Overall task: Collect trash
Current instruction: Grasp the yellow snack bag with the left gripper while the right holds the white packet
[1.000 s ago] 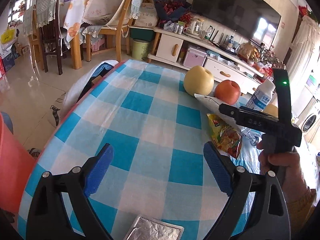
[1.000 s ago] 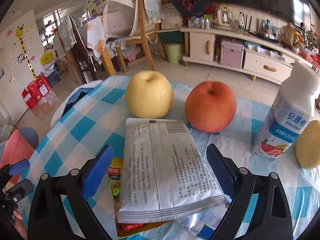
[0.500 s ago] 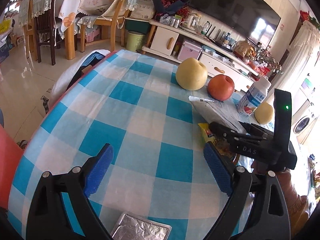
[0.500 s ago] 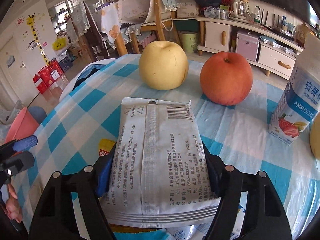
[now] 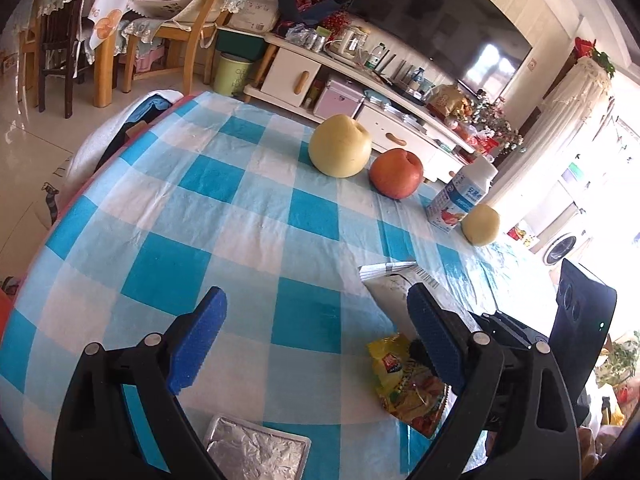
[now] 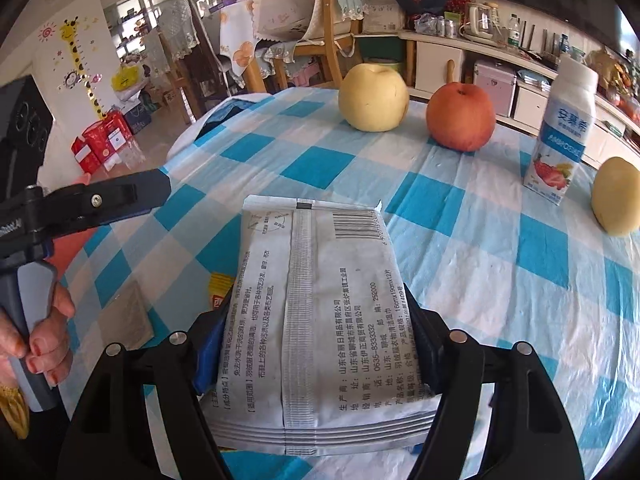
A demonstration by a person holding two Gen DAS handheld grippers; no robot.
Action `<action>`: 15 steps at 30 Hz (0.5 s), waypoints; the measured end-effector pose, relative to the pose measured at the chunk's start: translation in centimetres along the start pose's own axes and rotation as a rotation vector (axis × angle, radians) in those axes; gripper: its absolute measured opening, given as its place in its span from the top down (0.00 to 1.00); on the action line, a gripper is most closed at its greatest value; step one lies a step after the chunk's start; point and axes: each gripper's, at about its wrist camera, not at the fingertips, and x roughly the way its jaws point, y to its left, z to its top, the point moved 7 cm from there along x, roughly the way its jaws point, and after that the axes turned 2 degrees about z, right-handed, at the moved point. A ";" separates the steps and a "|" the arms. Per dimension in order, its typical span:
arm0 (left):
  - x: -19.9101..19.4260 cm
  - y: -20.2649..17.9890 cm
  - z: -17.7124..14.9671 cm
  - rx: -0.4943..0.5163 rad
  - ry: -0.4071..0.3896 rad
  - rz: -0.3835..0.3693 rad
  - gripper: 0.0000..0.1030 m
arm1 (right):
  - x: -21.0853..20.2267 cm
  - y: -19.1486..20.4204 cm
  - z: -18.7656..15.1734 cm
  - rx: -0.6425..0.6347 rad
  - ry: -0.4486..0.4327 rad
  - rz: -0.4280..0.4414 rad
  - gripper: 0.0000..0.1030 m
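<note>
My right gripper (image 6: 316,344) is shut on a white printed packet (image 6: 312,300) and holds it above the checked tablecloth (image 6: 500,280); the packet also shows in the left wrist view (image 5: 390,284). A yellow snack wrapper (image 5: 408,388) lies under it, its corner showing in the right wrist view (image 6: 220,286). A silver foil wrapper (image 5: 256,450) lies on the cloth just below my left gripper (image 5: 316,340), which is open and empty above the table. The foil also shows in the right wrist view (image 6: 122,318).
A yellow pear (image 5: 340,146), a red apple (image 5: 396,174), a yogurt bottle (image 5: 460,196) and a small yellow fruit (image 5: 480,224) stand at the far side. Chairs and a TV cabinet (image 5: 360,92) lie beyond the table. The table edge curves at the left.
My right gripper has closed on the white packet and pulled it back toward the near edge, off the yellow wrapper. My left gripper has drifted over the foil, still open.
</note>
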 end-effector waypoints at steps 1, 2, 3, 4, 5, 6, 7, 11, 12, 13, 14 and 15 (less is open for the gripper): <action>-0.1 -0.2 -0.1 0.009 0.001 -0.015 0.11 | -1.0 -0.3 -0.1 0.030 -0.019 0.001 0.28; -0.2 -0.5 -0.2 0.023 0.003 -0.032 0.11 | -2.0 -0.8 -0.1 0.057 -0.039 -0.006 0.28; -0.2 -0.8 -0.4 0.038 0.011 -0.050 0.11 | -3.0 -1.2 -0.1 0.081 -0.058 -0.016 0.28; -0.1 -1.1 -0.6 0.052 0.022 -0.062 0.11 | -3.9 -1.6 -0.2 0.105 -0.076 -0.023 0.28; 0.2 -1.5 -1.0 0.069 0.039 -0.072 0.11 | -5.1 -2.0 -0.3 0.135 -0.097 -0.031 0.28; 0.4 -1.9 -1.3 0.085 0.055 -0.077 0.11 | -6.1 -2.5 -0.5 0.163 -0.118 -0.041 0.28; 0.7 -2.5 -1.8 0.106 0.070 -0.079 0.11 | -7.2 -2.8 -0.7 0.186 -0.138 -0.055 0.28; 1.4 -4.2 -3.1 0.142 0.105 -0.096 0.11 | -10.2 -3.2 -2.2 0.246 -0.194 -0.108 0.28; 1.7 -4.5 -3.4 0.140 0.113 -0.097 0.11 | -10.7 -3.3 -2.6 0.259 -0.203 -0.122 0.28; 2.0 -4.9 -3.8 0.137 0.124 -0.097 0.11 | -11.1 -3.4 -2.8 0.267 -0.209 -0.136 0.28; 2.4 -5.2 -4.3 0.138 0.138 -0.097 0.11 | -11.3 -3.5 -3.1 0.271 -0.213 -0.152 0.28; 2.6 -5.6 -4.8 0.145 0.151 -0.094 0.11 | -11.4 -3.6 -3.1 0.271 -0.213 -0.164 0.28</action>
